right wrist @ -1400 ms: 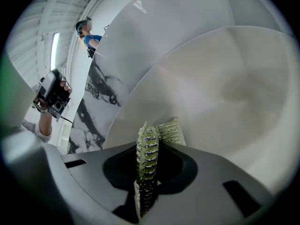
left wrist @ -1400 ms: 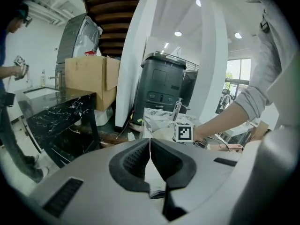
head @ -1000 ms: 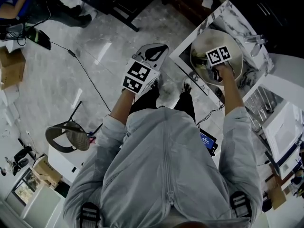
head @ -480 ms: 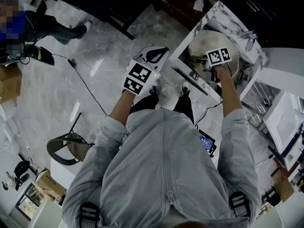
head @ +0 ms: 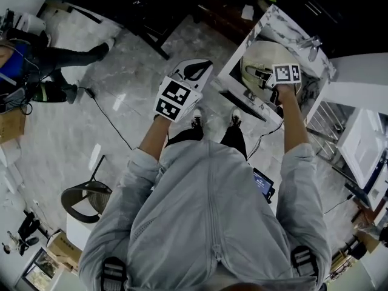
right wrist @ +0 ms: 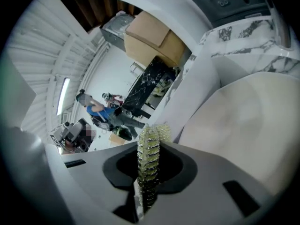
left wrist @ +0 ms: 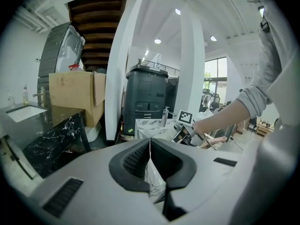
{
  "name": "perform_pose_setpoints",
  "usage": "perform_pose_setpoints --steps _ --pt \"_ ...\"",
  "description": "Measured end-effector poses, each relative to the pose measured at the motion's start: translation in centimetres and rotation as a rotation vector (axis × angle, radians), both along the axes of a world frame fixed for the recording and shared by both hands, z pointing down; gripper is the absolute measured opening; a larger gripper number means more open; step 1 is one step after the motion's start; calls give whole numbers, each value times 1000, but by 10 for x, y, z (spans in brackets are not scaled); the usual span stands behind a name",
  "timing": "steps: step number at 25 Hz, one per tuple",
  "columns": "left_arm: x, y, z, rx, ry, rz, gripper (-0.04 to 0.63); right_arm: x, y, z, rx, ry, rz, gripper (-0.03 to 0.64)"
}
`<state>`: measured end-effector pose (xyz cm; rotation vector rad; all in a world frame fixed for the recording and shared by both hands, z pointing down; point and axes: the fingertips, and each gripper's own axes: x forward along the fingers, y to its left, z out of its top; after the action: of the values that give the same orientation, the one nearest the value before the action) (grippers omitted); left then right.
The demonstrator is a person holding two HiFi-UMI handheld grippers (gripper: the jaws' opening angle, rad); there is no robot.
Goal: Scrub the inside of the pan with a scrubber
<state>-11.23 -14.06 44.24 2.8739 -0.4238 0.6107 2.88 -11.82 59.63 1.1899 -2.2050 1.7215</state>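
Shifted across the pan (head: 257, 57), right gripper (right wrist: 148, 173) clamps scrubber (right wrist: 150, 144) lengthwise, tip forward.

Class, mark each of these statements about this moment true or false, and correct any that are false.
1. The right gripper is shut on the scrubber. True.
2. The left gripper grips the pan. False: its jaws are together with nothing between them, and it hangs over the floor, apart from the pan.
3. The pan is on the person's right side. True.
4. Nobody else is in the room. False: another person in blue shows at the far left of the head view.
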Motion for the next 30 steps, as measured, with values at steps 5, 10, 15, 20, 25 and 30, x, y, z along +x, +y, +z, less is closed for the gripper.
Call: perform_pose_setpoints --steps 5,10,15,20,25,30 --pt "5 6 -13 23 29 32 25 15 4 -36 113 83 135 83" --pt "18 11 -34 61 59 51 25 31 16 -78 233 310 197 83" --pt "36 10 -58 103 96 60 25 40 27 -130 351 432 241 83" --pt "53 2 -89 176 136 41 25 62 42 -176 420 599 275 83" --pt "64 -2 -115 239 162 44 25 71 55 -228 514 684 351 83" --pt "73 0 -142 293 188 61 25 73 64 -279 603 764 407 83"
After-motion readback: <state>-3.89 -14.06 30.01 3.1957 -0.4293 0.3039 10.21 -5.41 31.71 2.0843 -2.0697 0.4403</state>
